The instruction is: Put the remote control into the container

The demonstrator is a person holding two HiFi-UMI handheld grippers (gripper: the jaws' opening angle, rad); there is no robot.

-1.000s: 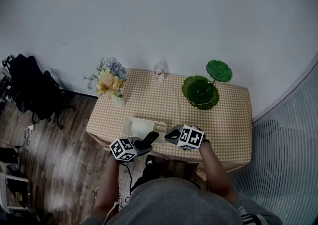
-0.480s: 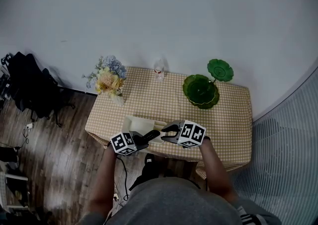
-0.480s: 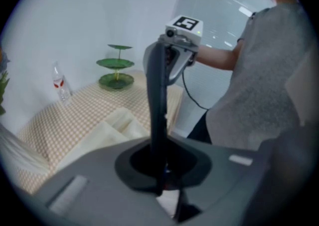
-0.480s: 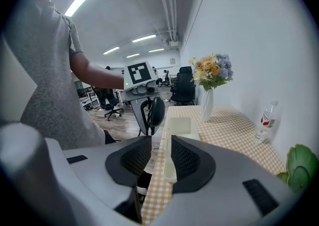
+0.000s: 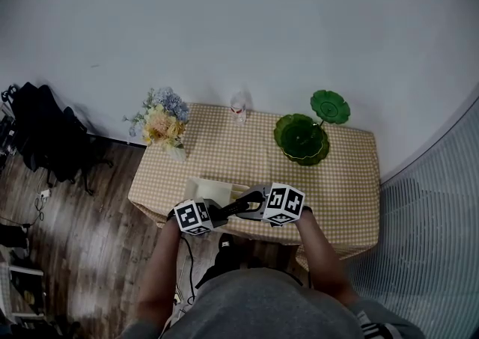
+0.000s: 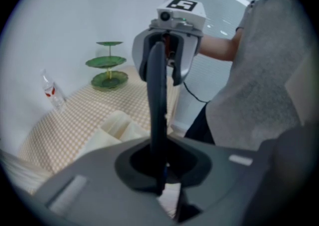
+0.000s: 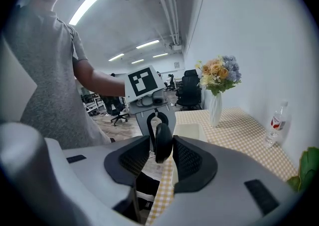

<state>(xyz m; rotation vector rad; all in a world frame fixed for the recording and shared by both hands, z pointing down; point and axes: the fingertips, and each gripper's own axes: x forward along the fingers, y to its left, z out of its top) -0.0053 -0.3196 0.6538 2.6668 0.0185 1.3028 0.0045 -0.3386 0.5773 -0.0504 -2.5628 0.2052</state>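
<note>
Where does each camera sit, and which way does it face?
Head view: on the person's head, looking down at the beige checked table; left gripper, right gripper, forearms, grey-shirted torso show.
Left gripper view: on that gripper, facing the right one and a green tiered stand; jaws clamp the black remote control; right forearm shows.
Right gripper view: on that gripper, facing the left one and a white flower vase; jaws, just opening, stand apart around the remote's tip; left forearm shows.
Shared by all: remote, cream plastic container.

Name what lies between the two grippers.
The remote control, in the head view: the left gripper grips it; its end sits between the just-opening jaws of the right gripper.
</note>
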